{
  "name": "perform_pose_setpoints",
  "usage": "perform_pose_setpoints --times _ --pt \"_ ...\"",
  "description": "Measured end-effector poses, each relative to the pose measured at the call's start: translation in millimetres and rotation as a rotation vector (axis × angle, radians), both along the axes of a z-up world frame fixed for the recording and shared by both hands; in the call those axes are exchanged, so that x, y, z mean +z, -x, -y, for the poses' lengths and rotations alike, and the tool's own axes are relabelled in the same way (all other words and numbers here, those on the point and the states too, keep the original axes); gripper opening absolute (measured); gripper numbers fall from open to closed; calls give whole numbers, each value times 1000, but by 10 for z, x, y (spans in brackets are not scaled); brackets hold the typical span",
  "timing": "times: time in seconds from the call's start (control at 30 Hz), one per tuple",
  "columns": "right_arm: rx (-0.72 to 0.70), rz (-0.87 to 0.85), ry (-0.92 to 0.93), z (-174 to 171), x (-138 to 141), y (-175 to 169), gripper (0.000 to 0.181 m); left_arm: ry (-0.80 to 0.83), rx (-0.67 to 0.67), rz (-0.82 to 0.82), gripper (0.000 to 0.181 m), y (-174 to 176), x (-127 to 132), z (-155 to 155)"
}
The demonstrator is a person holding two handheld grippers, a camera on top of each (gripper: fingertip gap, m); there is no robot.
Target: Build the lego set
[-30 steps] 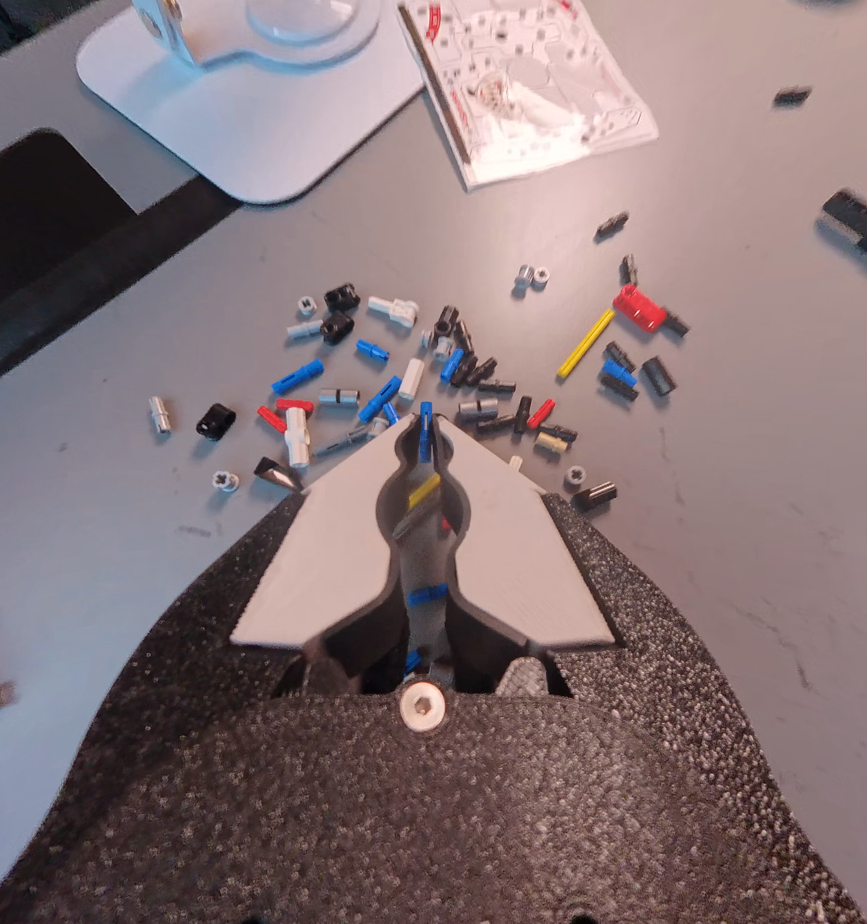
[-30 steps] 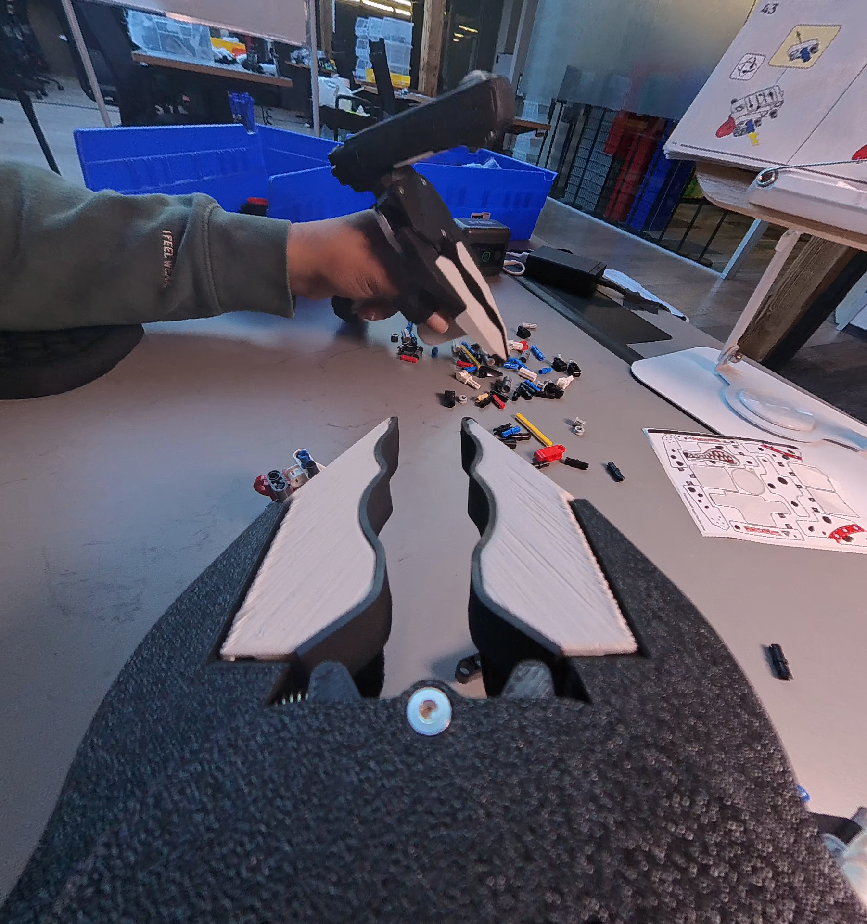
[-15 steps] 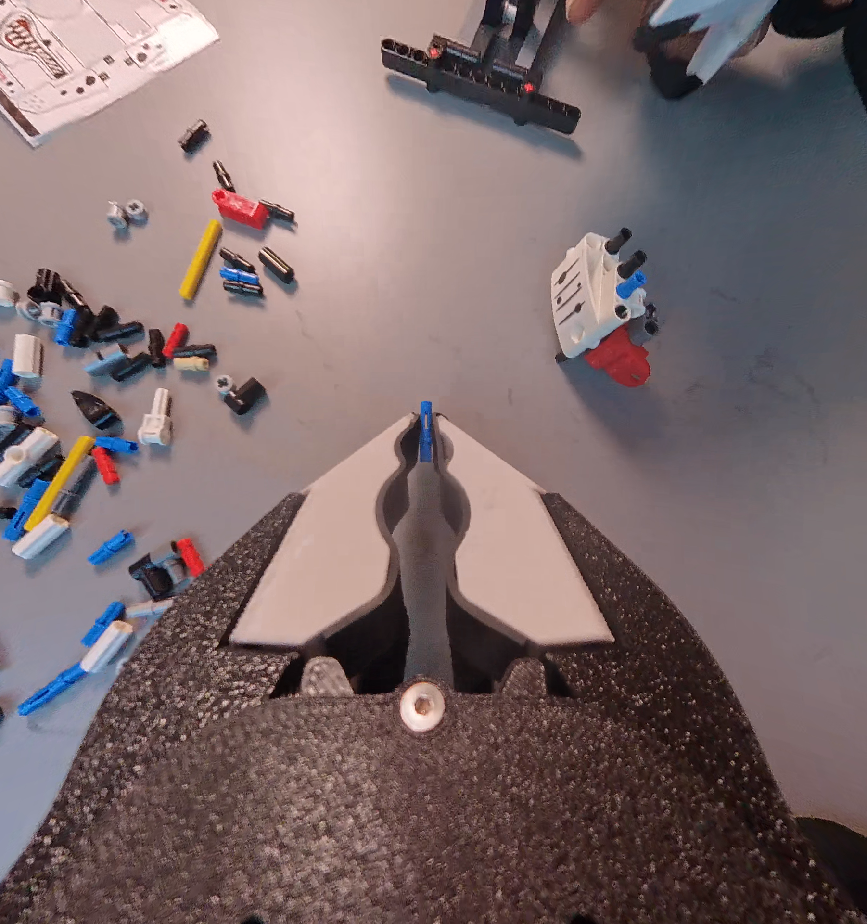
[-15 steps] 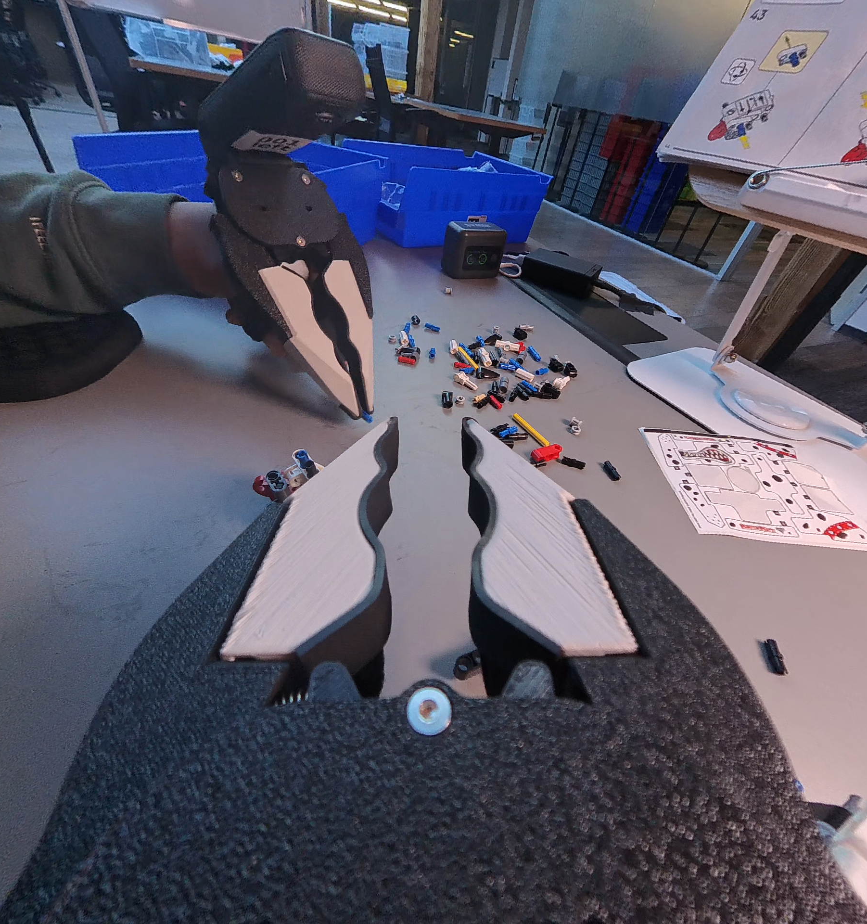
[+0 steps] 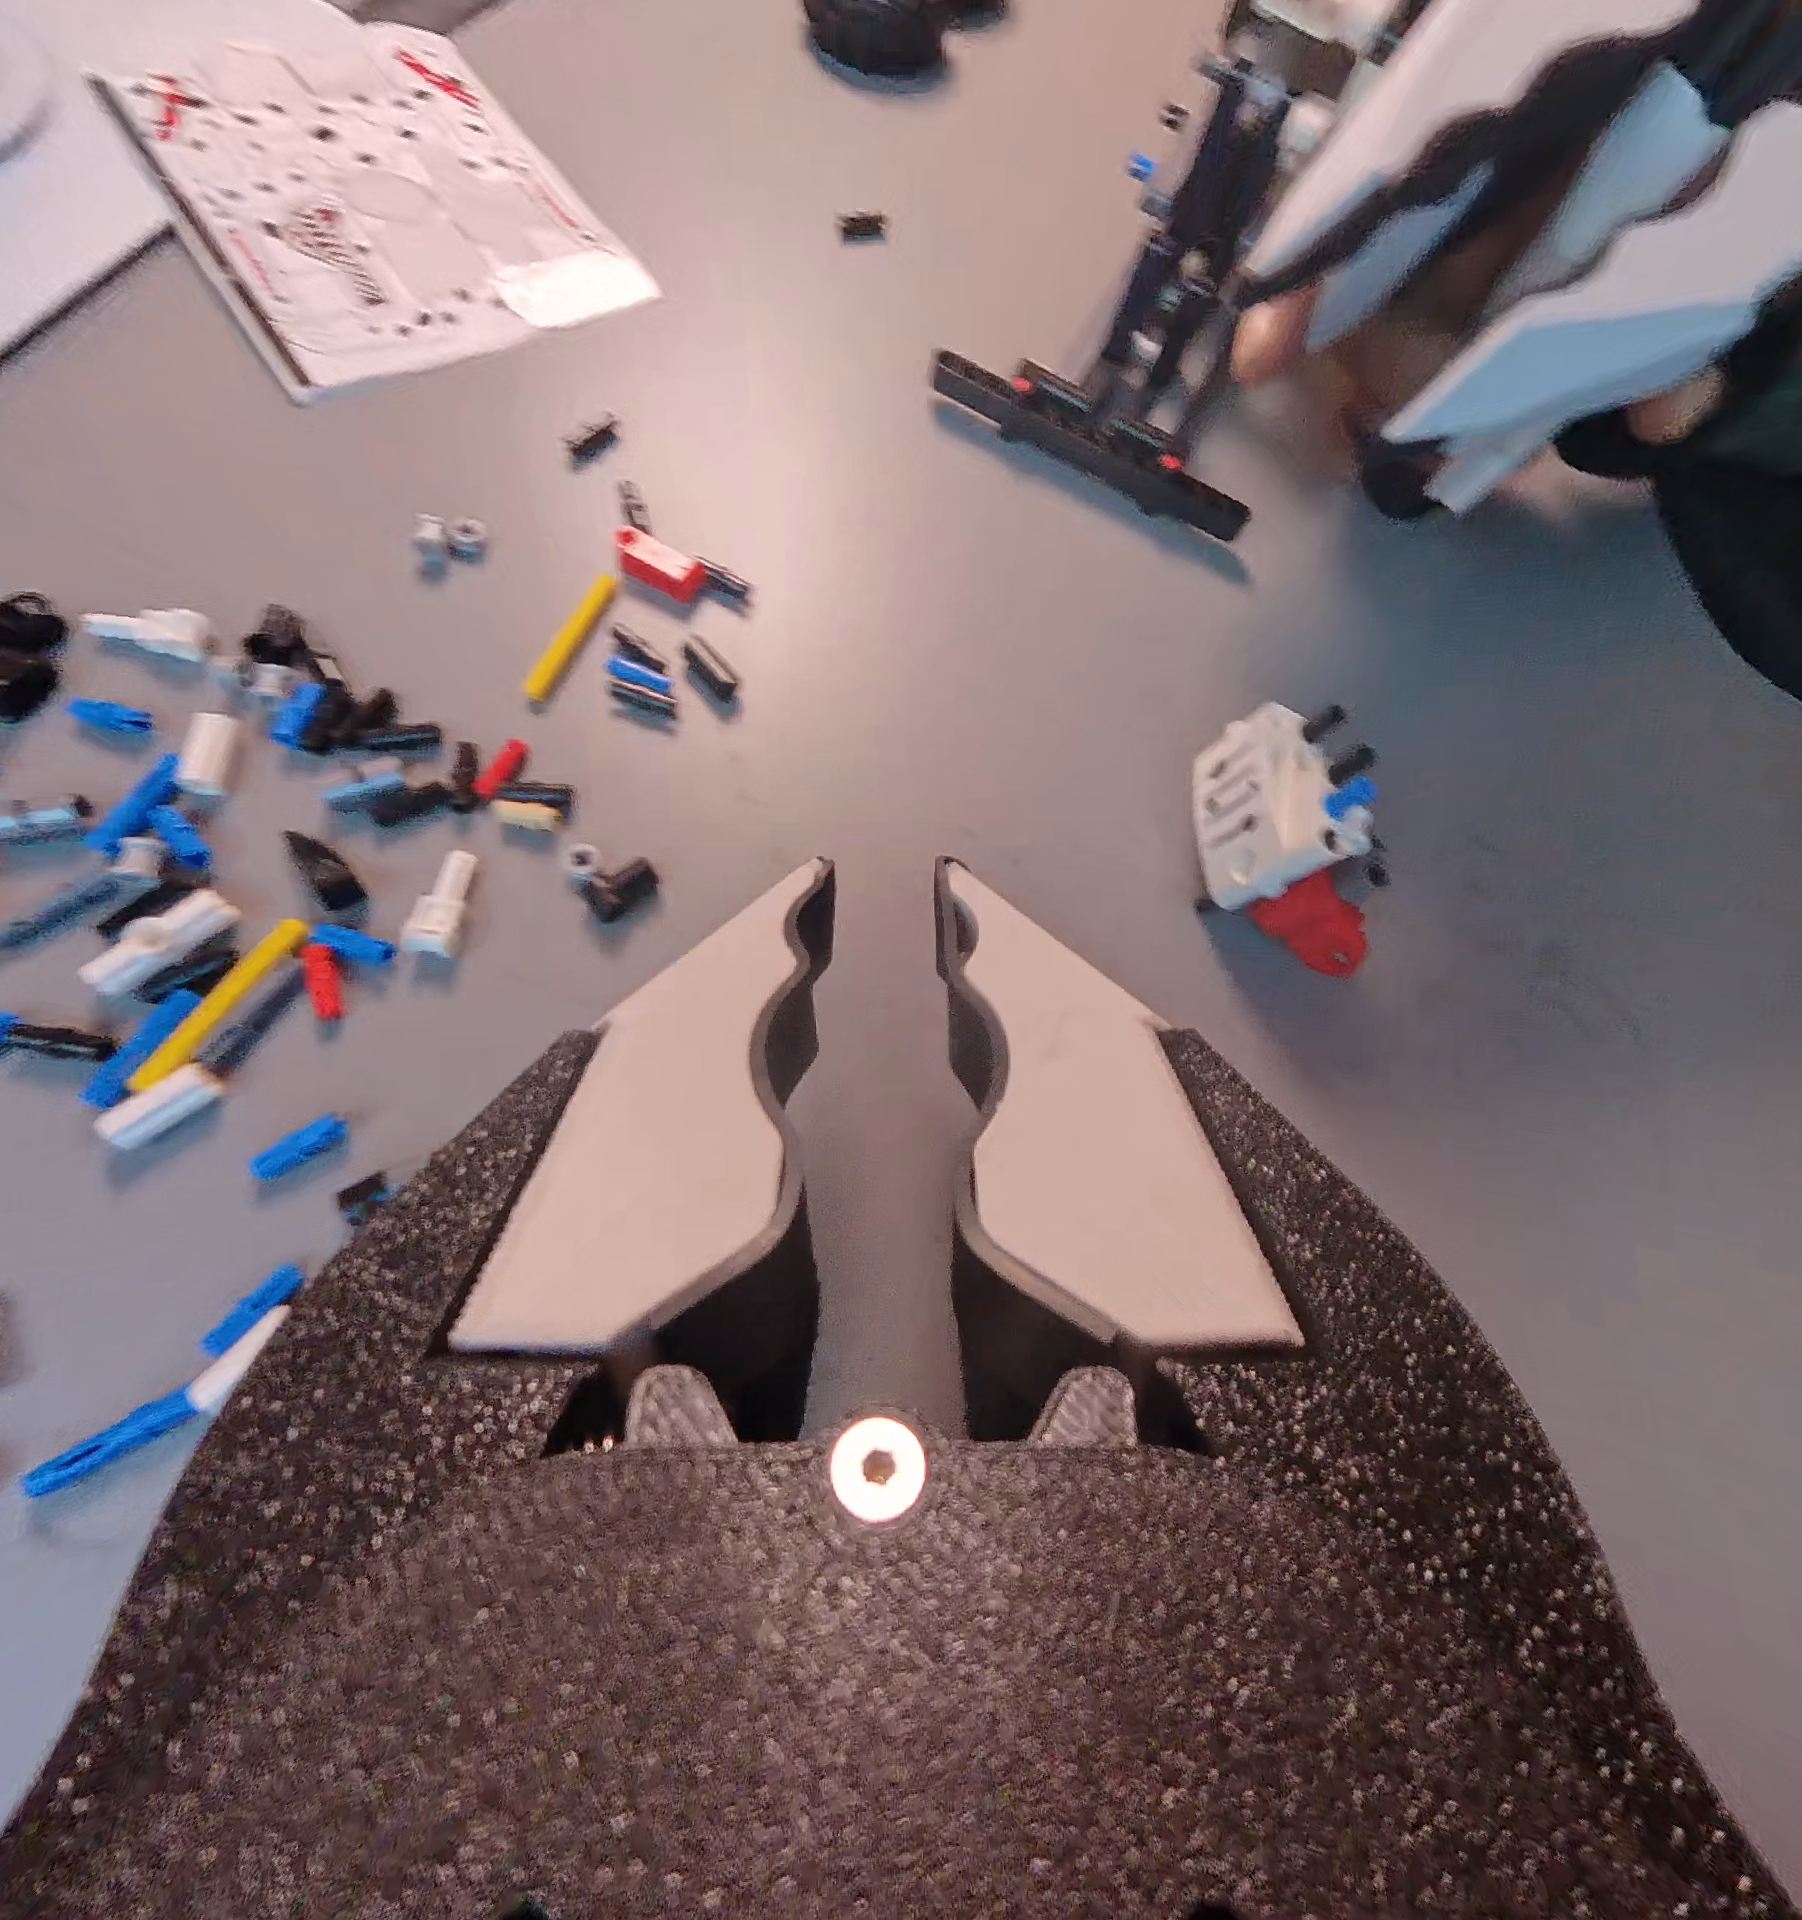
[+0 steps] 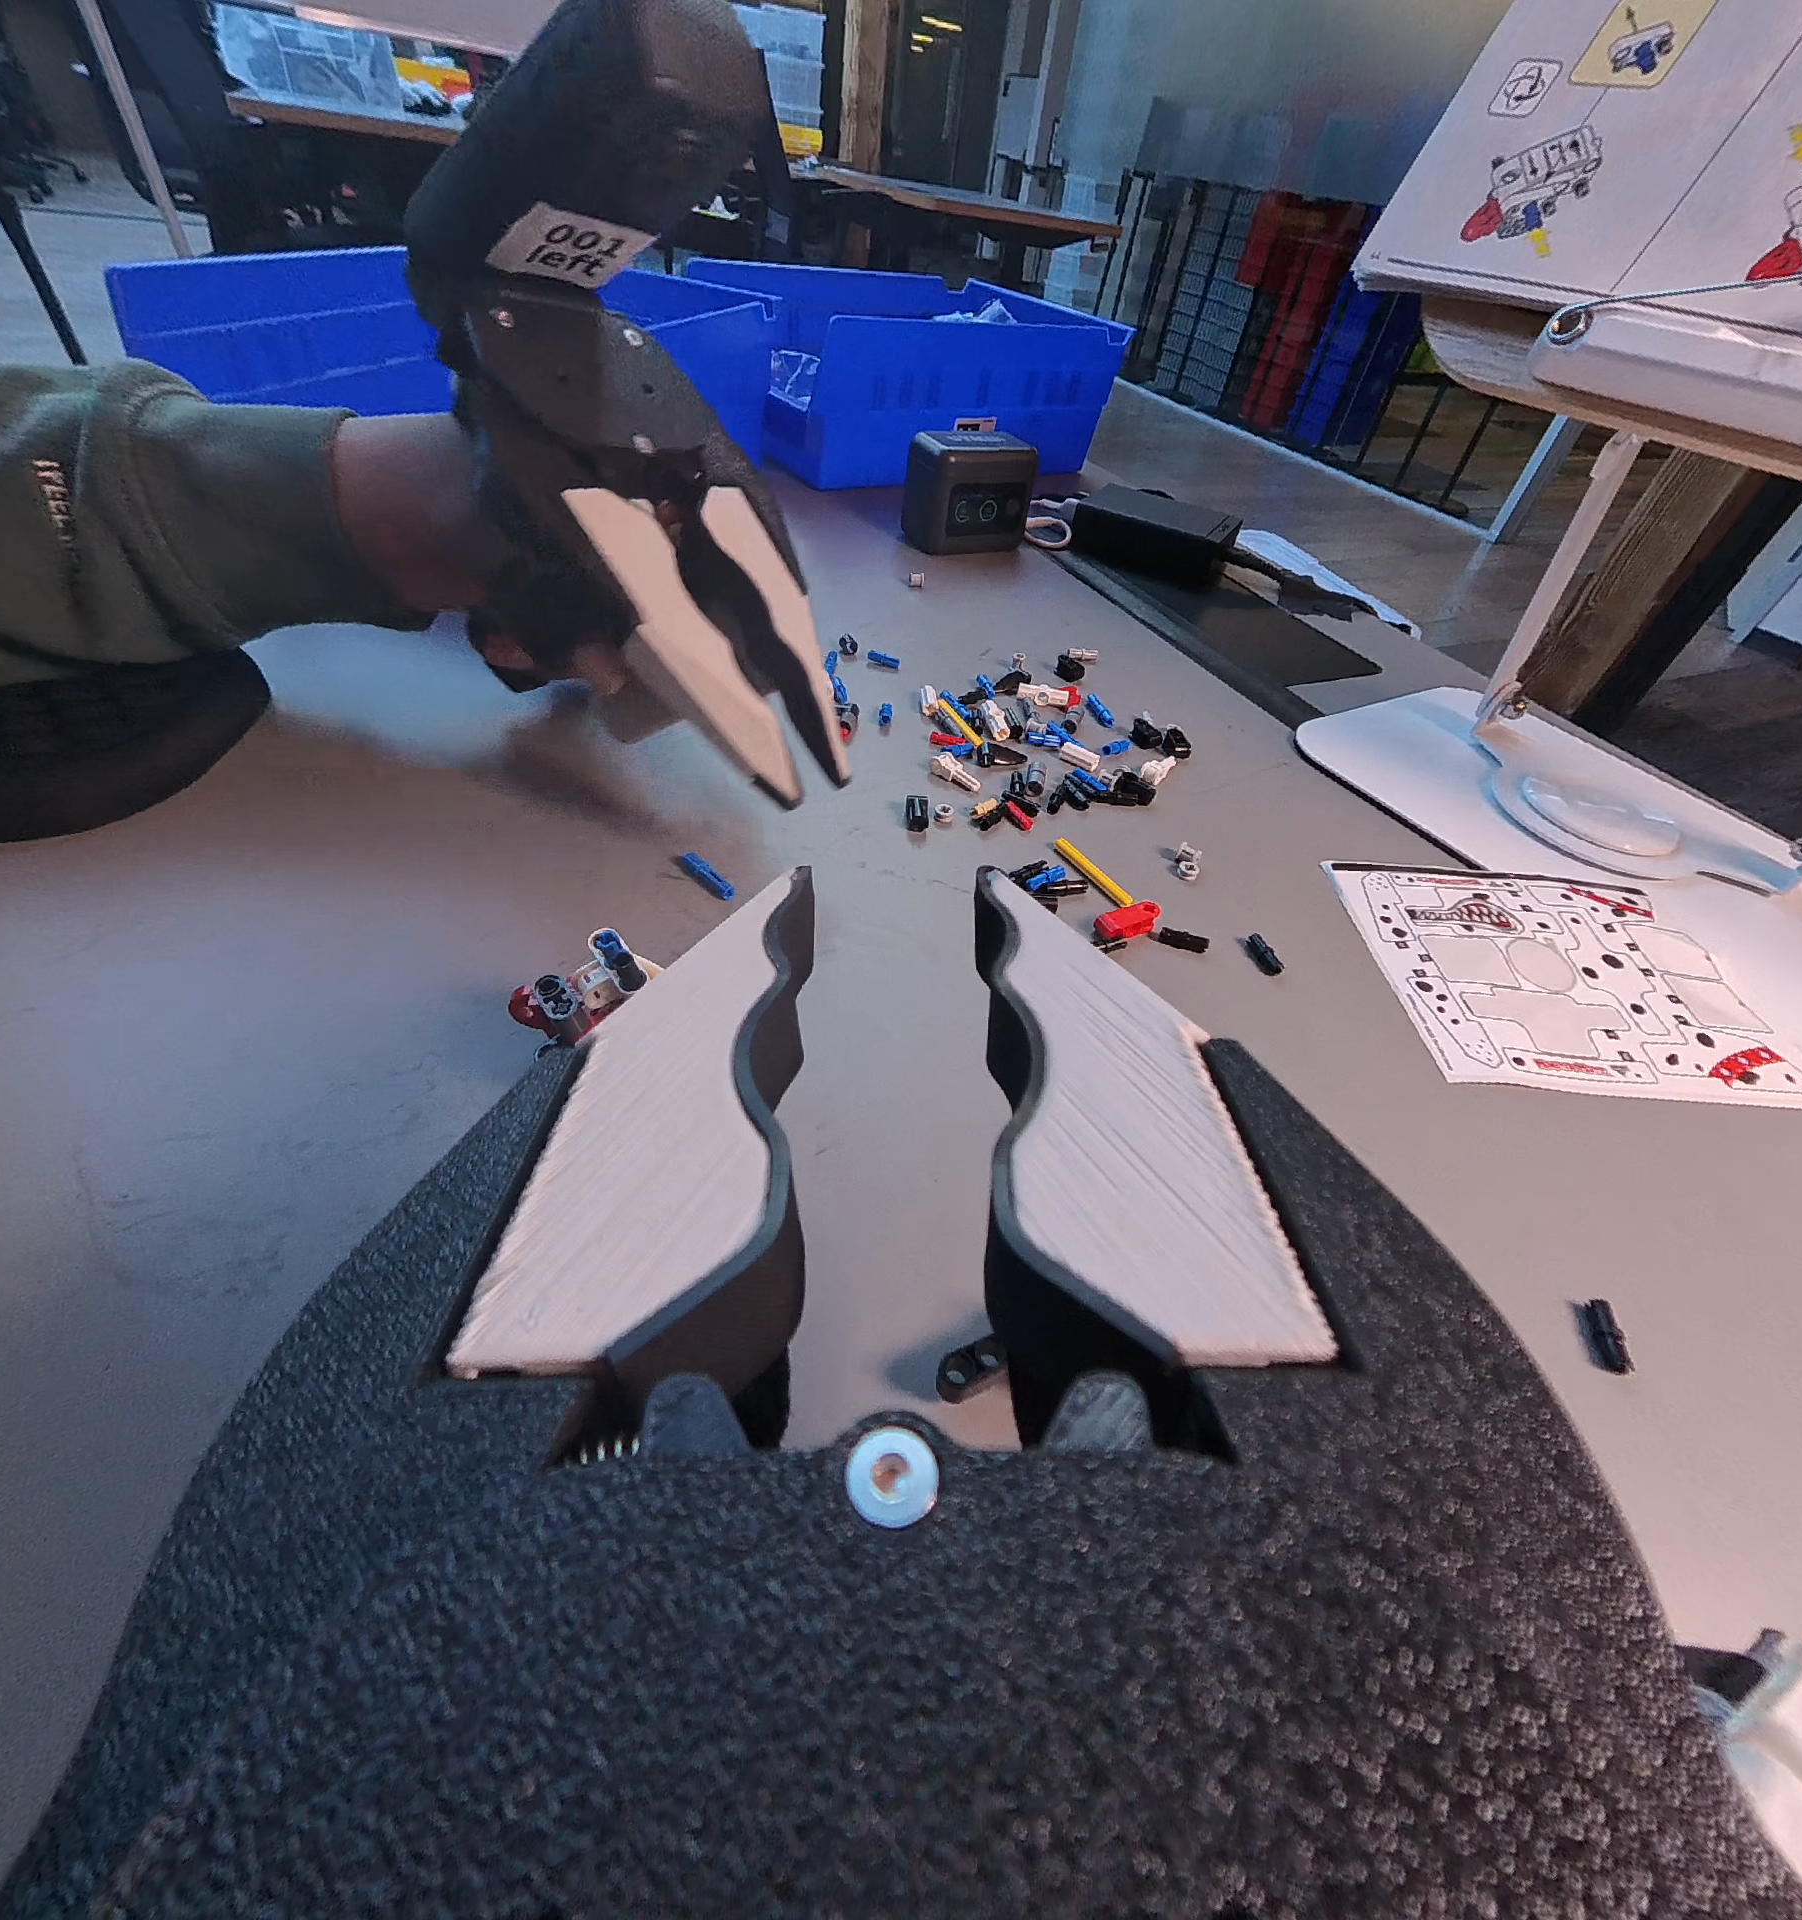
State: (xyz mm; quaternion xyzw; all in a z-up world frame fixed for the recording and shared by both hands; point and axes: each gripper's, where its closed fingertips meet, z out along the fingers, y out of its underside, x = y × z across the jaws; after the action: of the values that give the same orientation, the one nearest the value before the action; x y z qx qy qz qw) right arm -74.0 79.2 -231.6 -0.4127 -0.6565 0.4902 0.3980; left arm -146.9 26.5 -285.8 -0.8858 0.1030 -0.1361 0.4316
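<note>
My left gripper (image 5: 881,862) is open and empty above bare table; in the right wrist view it (image 6: 814,790) hovers tilted down, held by a hand. A blue pin (image 6: 707,875) lies on the table just below its tips. A small white and red sub-assembly (image 5: 1276,831) with black and blue pins sits right of the left gripper; it also shows in the right wrist view (image 6: 580,992). My right gripper (image 6: 892,878) is open and empty, low over the table. A black beam frame (image 5: 1115,416) lies near the right gripper (image 5: 1344,384), which is blurred.
A scatter of small loose parts (image 5: 253,831) lies left of the left gripper, also in the right wrist view (image 6: 1042,748). A sticker sheet (image 6: 1583,977), a white stand base (image 6: 1448,769) with an instruction booklet (image 6: 1655,156), blue bins (image 6: 928,395) and a black box (image 6: 964,494) stand around. The grippers' ends are close to 11 centimeters from one another.
The left gripper lifted a blue pin from the pile, carried it toward the sub-assembly, then opened; the pin now lies on the table. The right gripper stayed open and nearly still.
</note>
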Motion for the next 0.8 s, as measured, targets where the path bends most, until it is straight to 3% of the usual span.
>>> perform_pose_setpoints --times 0.1,0.3,0.8 --pt "4 0 -2 9 -1 5 30 17 124 -62 19 333 -60 -239" --pt "9 -11 -8 19 9 -13 30 89 144 -153 17 504 -268 -513" --pt "16 -7 4 21 9 -19 30 119 266 -205 25 818 -291 -531"
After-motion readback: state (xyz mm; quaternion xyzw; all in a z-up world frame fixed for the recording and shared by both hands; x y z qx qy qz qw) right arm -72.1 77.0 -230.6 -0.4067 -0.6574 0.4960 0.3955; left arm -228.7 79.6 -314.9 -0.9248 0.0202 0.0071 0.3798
